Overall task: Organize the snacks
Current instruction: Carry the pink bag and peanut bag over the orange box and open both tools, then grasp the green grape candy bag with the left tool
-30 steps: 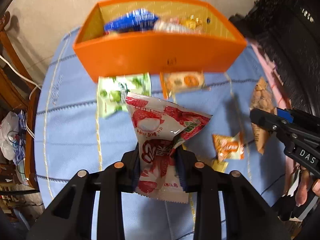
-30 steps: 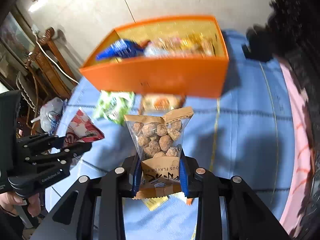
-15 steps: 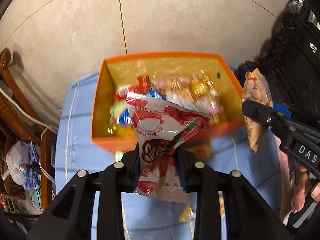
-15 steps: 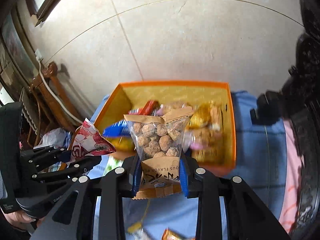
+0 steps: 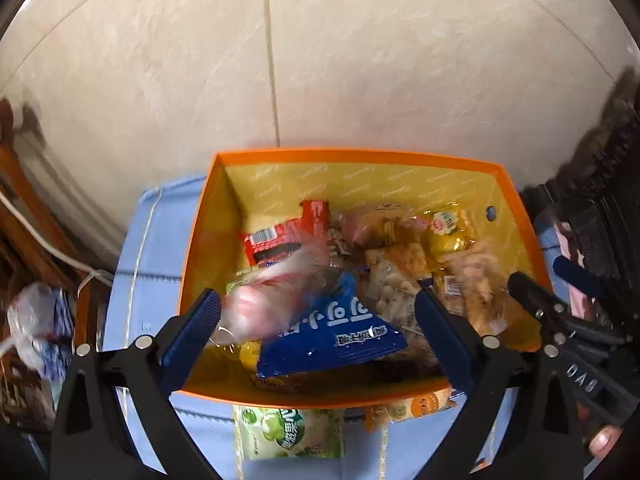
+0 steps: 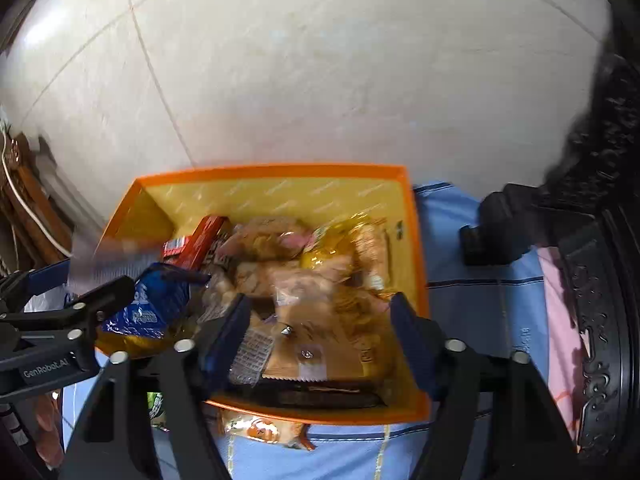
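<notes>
Both tools (image 5: pixel 316 330) (image 6: pixel 320 332) spread wide over orange box (image 5: pixel 360 157); red packet (image 5: pixel 266 304) blurred, axis unclear

Both tools (image 5: pixel 316 328) newly open, packets (image 5: pixel 272 300) released

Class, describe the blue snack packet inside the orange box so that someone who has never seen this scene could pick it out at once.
Find the orange box with the yellow lining on the light blue cloth. Among the snacks piled inside, look toward the near left part of the heap. The blue snack packet lies there on top, the only blue wrapper, with large white lettering, among red, yellow and tan packs.
</notes>
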A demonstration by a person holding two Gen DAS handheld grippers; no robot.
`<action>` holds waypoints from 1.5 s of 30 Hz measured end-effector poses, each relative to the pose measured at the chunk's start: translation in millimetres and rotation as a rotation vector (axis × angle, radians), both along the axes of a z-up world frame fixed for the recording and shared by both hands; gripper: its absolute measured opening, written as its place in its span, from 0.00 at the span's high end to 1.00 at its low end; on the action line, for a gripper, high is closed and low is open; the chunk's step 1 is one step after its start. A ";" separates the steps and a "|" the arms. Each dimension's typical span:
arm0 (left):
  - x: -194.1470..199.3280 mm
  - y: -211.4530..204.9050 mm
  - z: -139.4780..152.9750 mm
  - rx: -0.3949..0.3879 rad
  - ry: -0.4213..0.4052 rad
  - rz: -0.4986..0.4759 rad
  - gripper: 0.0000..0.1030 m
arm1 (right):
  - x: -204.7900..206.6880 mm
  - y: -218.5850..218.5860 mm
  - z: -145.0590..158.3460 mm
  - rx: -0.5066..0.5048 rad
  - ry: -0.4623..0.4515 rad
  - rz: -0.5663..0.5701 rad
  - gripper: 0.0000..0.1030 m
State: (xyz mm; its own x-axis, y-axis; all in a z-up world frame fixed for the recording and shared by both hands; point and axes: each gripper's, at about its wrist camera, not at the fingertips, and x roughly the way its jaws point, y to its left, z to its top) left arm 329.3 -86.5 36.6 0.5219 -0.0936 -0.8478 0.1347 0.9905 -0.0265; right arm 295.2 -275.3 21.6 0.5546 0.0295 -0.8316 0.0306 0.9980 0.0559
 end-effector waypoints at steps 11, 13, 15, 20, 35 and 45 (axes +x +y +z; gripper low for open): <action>-50.7 37.7 -7.3 0.003 0.060 0.025 0.08 | -80.3 -28.0 -11.1 0.121 0.040 -0.033 0.08; -65.3 46.8 -17.3 -0.002 0.093 0.038 0.07 | -99.9 -35.1 -20.5 0.149 0.072 -0.052 0.06; -78.7 52.8 -33.8 -0.009 0.148 0.038 0.07 | -117.8 -39.4 -32.3 0.162 0.108 -0.057 0.06; -107.7 47.8 -79.2 0.039 0.237 0.011 0.07 | -160.6 -43.2 -67.1 0.182 0.225 -0.066 0.06; -80.3 32.7 -145.7 0.059 0.370 0.060 0.07 | -185.9 -53.1 -87.0 0.310 0.290 -0.088 0.06; -67.4 31.2 -154.8 0.037 0.357 0.040 0.21 | -174.0 -42.4 -99.5 0.308 0.324 -0.059 0.06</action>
State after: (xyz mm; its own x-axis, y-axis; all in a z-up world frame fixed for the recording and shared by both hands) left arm 261.9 -55.4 -118.2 0.1952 -0.0453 -0.9797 0.0844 0.9960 -0.0292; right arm 121.3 -317.7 -77.9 0.2755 0.2790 -0.9199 0.1516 0.9324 0.3281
